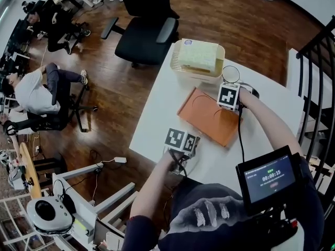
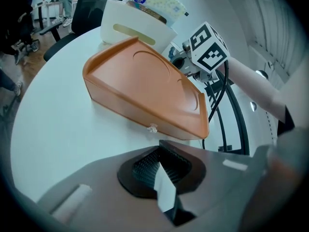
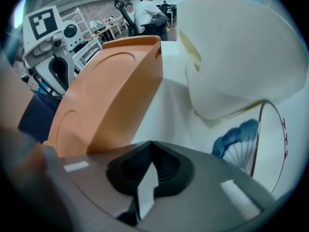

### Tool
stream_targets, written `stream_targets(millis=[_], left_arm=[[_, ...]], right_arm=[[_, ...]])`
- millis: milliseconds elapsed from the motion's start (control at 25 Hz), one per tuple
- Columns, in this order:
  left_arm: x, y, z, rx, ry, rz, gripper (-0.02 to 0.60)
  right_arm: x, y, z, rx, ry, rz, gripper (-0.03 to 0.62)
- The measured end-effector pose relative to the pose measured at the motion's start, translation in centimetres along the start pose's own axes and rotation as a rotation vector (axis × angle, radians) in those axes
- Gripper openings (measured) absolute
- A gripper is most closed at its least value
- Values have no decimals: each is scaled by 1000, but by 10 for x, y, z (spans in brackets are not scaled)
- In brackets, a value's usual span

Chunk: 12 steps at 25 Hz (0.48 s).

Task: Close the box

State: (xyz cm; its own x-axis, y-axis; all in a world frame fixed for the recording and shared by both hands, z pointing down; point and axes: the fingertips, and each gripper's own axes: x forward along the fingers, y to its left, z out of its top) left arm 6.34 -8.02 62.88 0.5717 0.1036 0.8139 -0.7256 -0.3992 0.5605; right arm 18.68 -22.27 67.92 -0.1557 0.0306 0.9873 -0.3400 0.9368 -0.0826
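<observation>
Left gripper (image 2: 161, 170) and right gripper (image 3: 147, 170) are both clenched, with nothing between the jaws.

Head view: the box (image 1: 209, 116) lies flat on the white table (image 1: 157, 124) between the two grippers. Its lid (image 1: 201, 109) is down, so closing looks done, unless a catch needs pressing.

Left gripper view: smooth orange plastic in a wedge shape with rounded corners. Shallow rings are pressed into the lid, and a small clear catch (image 2: 152, 128) sits on the front wall.

Right gripper view: the same matt lid, just beside a glossy white tub (image 3: 241, 57).
</observation>
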Motion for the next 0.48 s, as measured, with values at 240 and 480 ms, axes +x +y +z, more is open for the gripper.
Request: stream_targets(millis=[240, 480], left_arm=[[-7, -3, -19, -3, 24, 26, 15], [-22, -5, -42, -6, 22, 50, 15]], right_arm=[[-3, 12, -14, 3, 26, 24, 6], [-6, 30, -22, 28, 39, 30, 6]])
